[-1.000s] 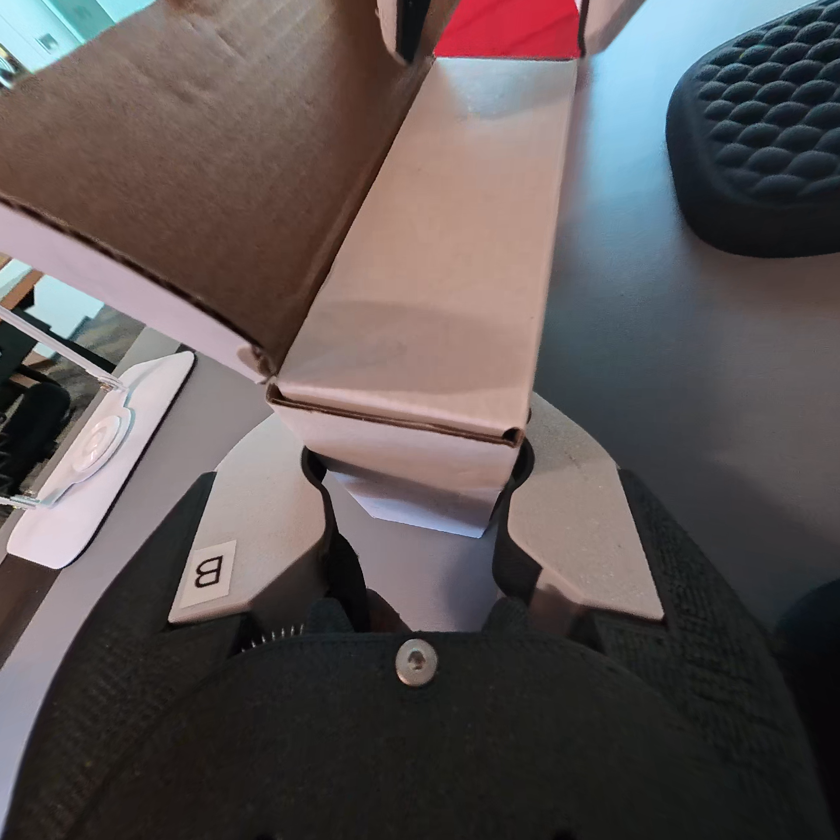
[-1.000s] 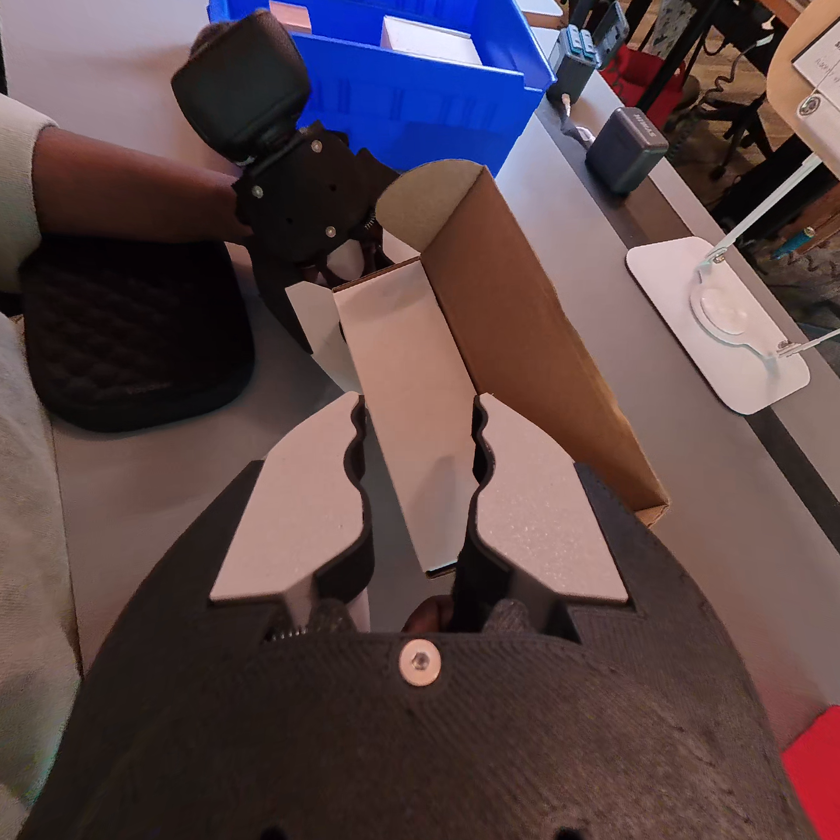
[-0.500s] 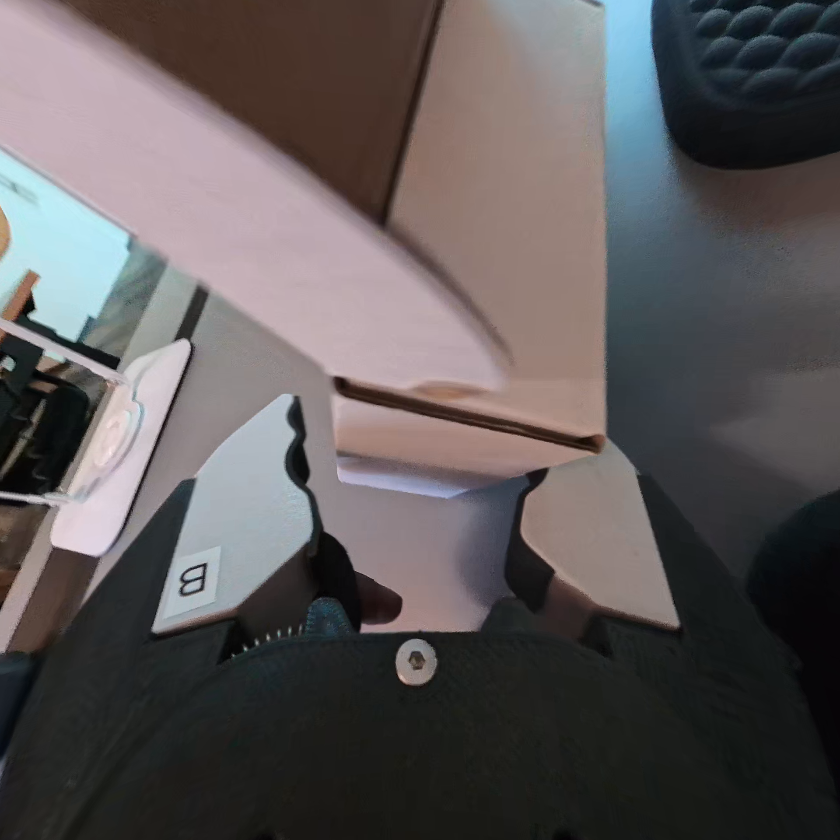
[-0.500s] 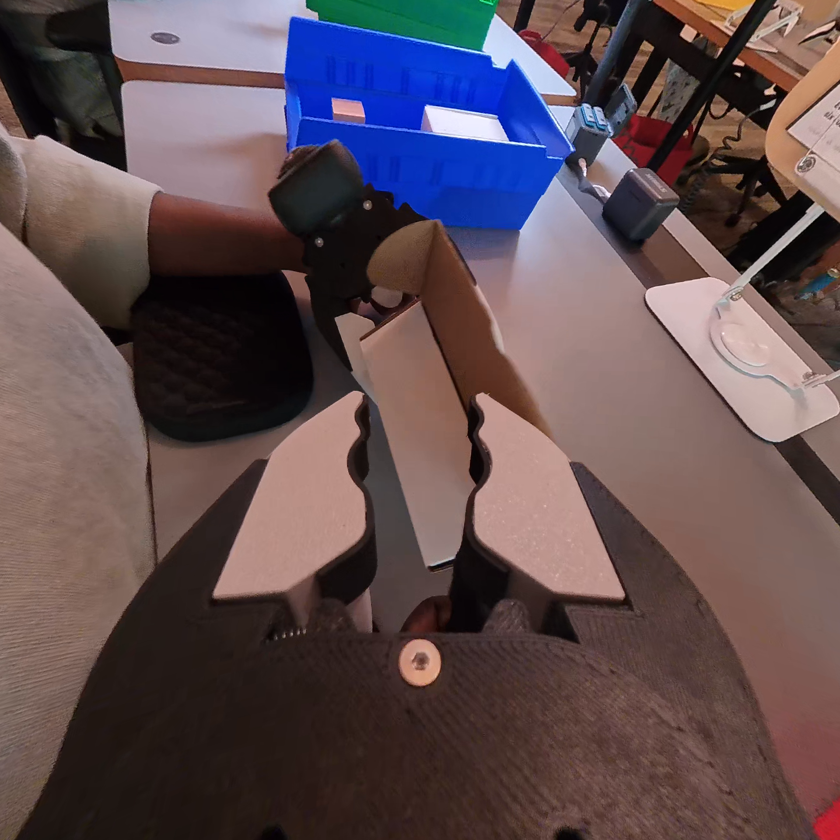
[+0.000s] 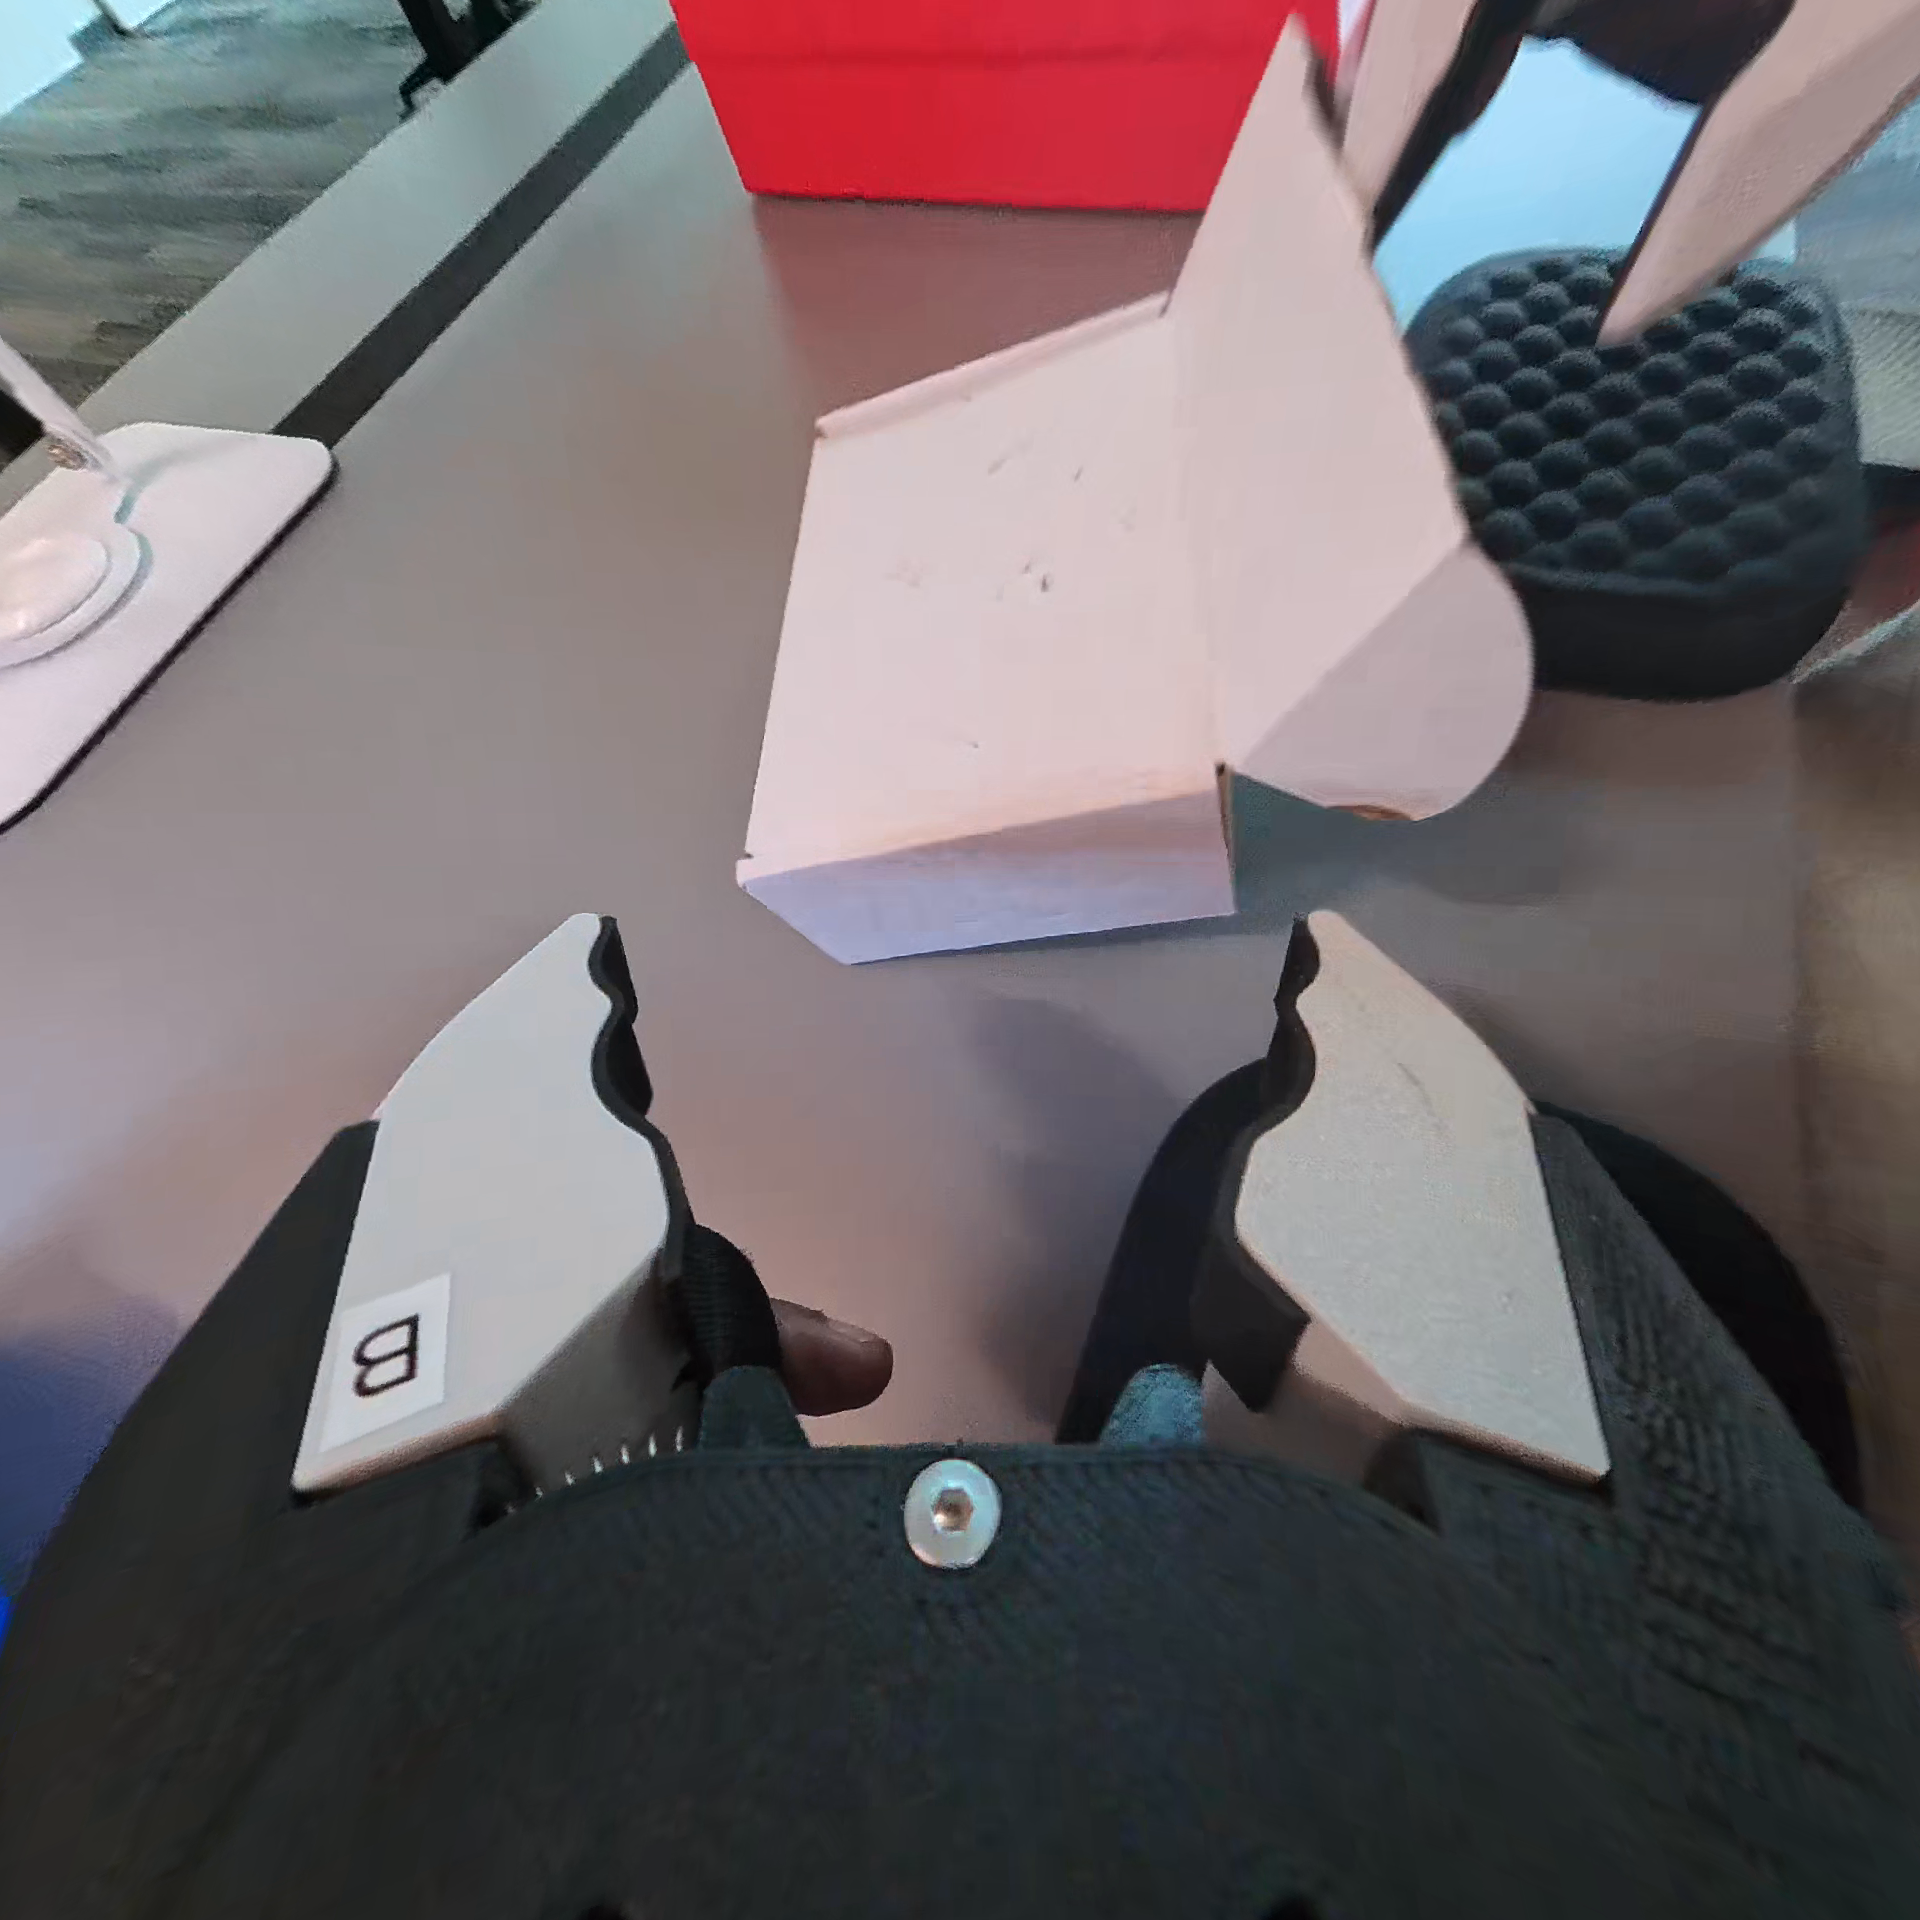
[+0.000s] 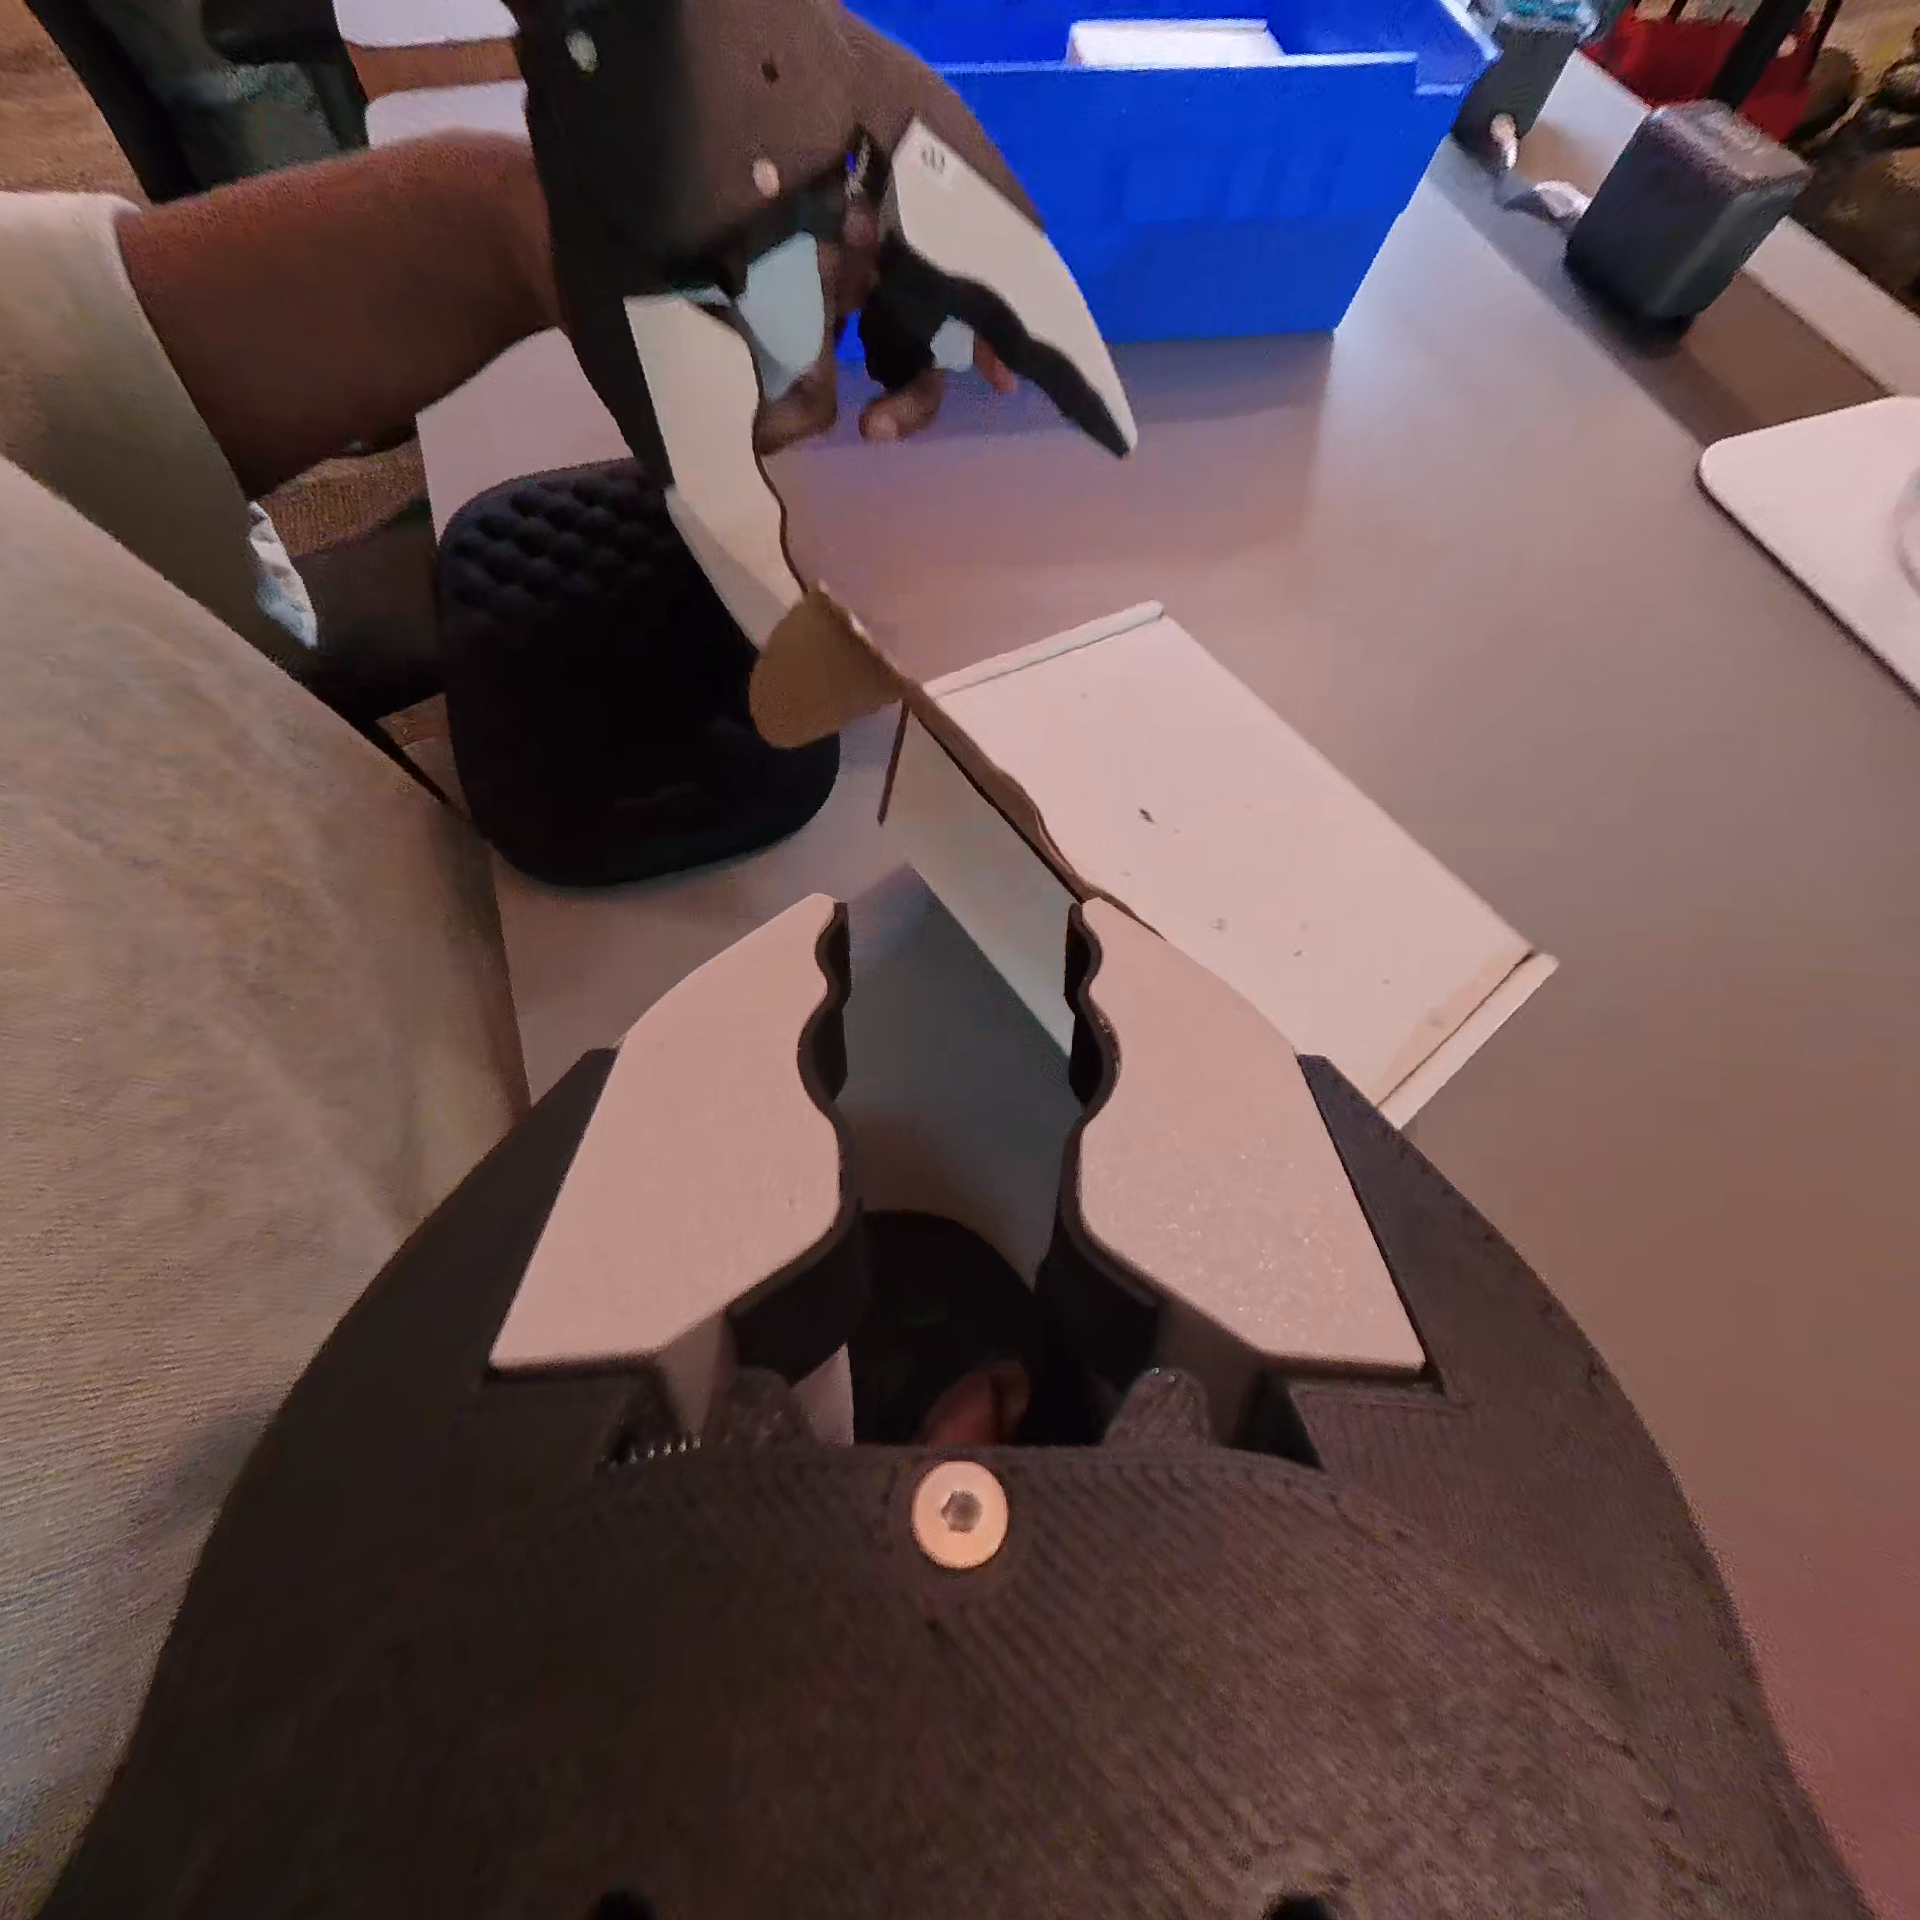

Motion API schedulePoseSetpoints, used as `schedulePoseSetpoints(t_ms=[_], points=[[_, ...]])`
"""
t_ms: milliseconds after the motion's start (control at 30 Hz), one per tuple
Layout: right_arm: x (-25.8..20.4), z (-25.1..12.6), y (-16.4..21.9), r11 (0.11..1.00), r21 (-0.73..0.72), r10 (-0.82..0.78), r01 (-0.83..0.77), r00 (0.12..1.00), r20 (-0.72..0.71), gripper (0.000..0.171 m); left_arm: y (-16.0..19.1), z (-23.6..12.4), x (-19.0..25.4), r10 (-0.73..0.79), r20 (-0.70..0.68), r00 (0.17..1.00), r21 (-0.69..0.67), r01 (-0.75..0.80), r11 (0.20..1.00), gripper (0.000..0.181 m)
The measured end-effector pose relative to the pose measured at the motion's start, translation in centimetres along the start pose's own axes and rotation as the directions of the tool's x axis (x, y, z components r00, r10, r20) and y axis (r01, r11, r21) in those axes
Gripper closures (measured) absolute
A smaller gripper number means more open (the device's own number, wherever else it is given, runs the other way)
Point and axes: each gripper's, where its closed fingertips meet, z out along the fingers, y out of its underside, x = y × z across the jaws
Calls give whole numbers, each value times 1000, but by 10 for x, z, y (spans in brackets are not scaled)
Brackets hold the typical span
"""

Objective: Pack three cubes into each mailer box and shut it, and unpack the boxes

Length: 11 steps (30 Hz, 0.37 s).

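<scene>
While the right gripper (image 6: 956,1003) is reaching in closest to me, its jaws are standing partly apart, and the raised front flap (image 6: 987,894) of the white mailer box (image 6: 1226,831) is running up between them; whether the pads are actually pinching the card I cannot tell. The box is lying flat on the grey table (image 6: 1455,540), lid down, with that flap sticking up along the side nearest the person. No cubes are showing anywhere, so I am judging that this is the shutting step, and that the flap's rounded brown ear (image 6: 816,675) is waiting to be tucked.

To do it well, the right gripper should be steering the flap down evenly; the ears need folding inward first, or the card will be buckling at the corner.

The left gripper (image 5: 951,971) is hanging above the far end of the box with its jaws wide apart, holding nothing; it looks free to be pressing the lid flat while the flap goes in.

Just beside the box a black dimpled wrist pad (image 6: 603,665) is sitting, close enough to be crowding the flap's swing. Farther off, a blue bin (image 6: 1195,197) is holding a white box; a dark grey block (image 6: 1683,208) is sitting near the bin, a white stand base (image 6: 1829,520) at the table's far edge, and a red bin (image 5: 987,94) at the opposite end.
</scene>
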Motion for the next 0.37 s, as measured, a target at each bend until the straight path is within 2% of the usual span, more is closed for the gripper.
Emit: schedulePoseSetpoints(t_ms=[200,367], points=[[-9,0,10,1000,-23,-20,21,1000,15,135,-21,-13,24,-13,23,1000,82,11,997,77],[-9,-1,16,997,-60,-47,47,999,-7,136,-12,-3,40,-61,48,997,2,61,998,85]])
